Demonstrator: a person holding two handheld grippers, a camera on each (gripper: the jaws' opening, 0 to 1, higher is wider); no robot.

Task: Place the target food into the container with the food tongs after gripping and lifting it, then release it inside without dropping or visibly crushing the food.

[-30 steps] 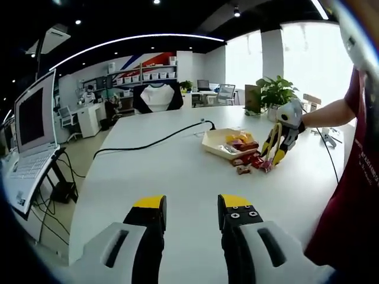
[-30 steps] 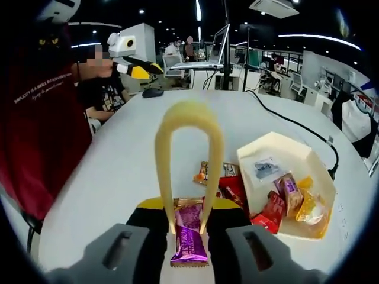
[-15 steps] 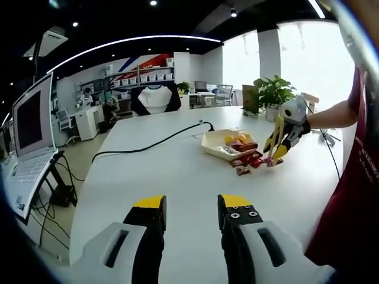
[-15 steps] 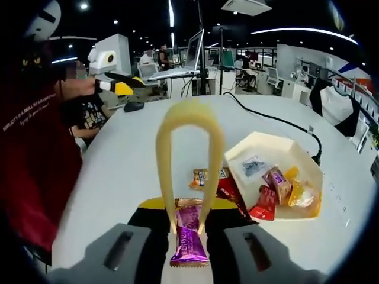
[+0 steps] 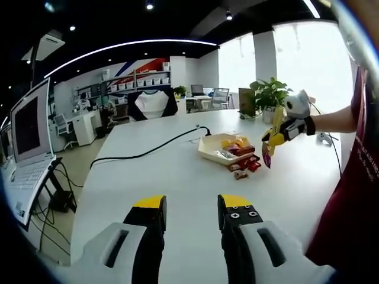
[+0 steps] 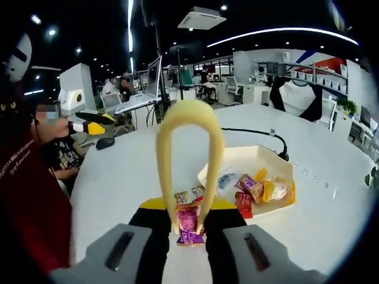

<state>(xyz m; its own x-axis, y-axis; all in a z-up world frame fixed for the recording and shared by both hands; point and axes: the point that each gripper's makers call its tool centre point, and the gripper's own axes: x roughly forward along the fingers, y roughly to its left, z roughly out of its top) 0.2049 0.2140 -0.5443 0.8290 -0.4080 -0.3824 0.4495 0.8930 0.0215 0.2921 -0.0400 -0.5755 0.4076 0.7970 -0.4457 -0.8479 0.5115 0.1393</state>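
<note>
Tongs (image 6: 189, 160) pinch purple snack (image 6: 189, 223), its lower end hidden.

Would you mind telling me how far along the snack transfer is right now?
Done: the yellow tongs in the right tool have gripped the purple snack packet and lifted it off the table. In hand: carrying it. Left: move over the cream container and release inside. The left tool sits idle, open.
</note>
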